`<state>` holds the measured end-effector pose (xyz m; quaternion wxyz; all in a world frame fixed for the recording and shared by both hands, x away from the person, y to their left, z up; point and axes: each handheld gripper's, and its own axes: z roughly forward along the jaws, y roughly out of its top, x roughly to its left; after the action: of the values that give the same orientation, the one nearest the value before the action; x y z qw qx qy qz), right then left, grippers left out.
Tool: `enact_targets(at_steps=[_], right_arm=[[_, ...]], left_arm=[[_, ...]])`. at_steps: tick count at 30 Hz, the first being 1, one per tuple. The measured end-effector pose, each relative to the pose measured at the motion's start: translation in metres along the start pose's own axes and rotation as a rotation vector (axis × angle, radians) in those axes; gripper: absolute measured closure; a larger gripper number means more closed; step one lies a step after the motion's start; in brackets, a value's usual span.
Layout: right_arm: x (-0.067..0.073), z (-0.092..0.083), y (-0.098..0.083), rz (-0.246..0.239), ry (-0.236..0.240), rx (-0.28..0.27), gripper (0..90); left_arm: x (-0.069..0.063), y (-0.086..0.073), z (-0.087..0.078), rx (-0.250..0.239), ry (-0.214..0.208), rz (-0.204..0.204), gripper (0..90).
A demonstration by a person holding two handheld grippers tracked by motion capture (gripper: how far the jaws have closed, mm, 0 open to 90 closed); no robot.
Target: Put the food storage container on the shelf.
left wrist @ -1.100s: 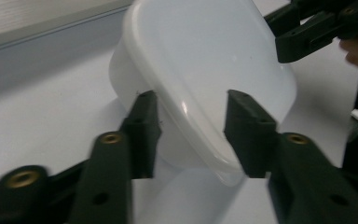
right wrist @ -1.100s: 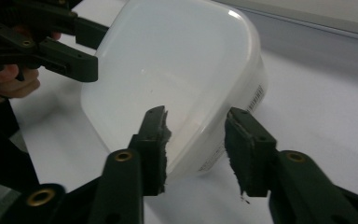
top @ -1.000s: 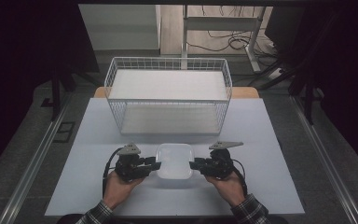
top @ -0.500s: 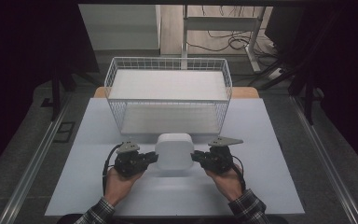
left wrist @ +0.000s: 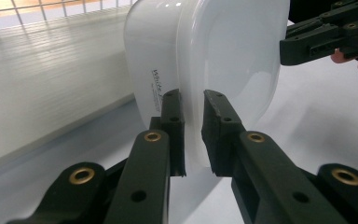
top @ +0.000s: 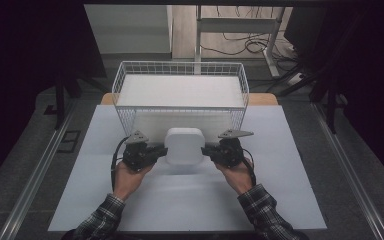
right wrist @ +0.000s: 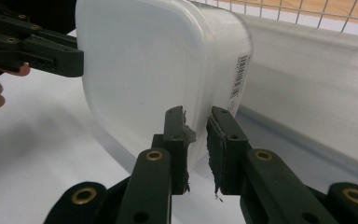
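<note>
At the left of the high view, the left gripper (top: 156, 151) is clenched on the left rim of the white plastic container (top: 184, 145), its jaws having just been closing with that rim between them; the left gripper view shows the thin edge pinched between the two black pads (left wrist: 172, 122). The container hangs between the two hands, tipped up so its broad face shows to the high camera, clear of the white tabletop (top: 190, 200) and just in front of the near wall of the wire basket (top: 180, 75). On the right, the right gripper (top: 212, 150) grasps the opposite rim the same way, its jaws also freshly closed on it. The step in hand looks like the two-handed lift and carry toward the basket. The next move probably calls for raising both hands together, level and in step, high enough to clear the basket's near rim before lowering the container inside.
</note>
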<state>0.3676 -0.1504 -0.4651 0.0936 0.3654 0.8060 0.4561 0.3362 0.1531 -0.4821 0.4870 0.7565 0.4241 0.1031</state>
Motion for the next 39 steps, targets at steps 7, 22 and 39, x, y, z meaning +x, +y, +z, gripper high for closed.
enact_targets(at_steps=[7, 22, 39], right_arm=[[-0.012, 0.015, 0.007, 0.005, -0.030, 0.020, 76.5], [-0.027, 0.027, 0.011, -0.002, -0.061, 0.029, 74.7], [-0.039, 0.038, 0.030, 0.001, -0.149, -0.038, 69.1]], left_arm=[[0.012, 0.001, 0.017, 0.003, 0.005, -0.032, 79.3], [0.024, 0.004, 0.038, -0.012, 0.012, -0.058, 77.4], [0.032, 0.028, 0.049, -0.068, 0.146, 0.002, 64.4]])
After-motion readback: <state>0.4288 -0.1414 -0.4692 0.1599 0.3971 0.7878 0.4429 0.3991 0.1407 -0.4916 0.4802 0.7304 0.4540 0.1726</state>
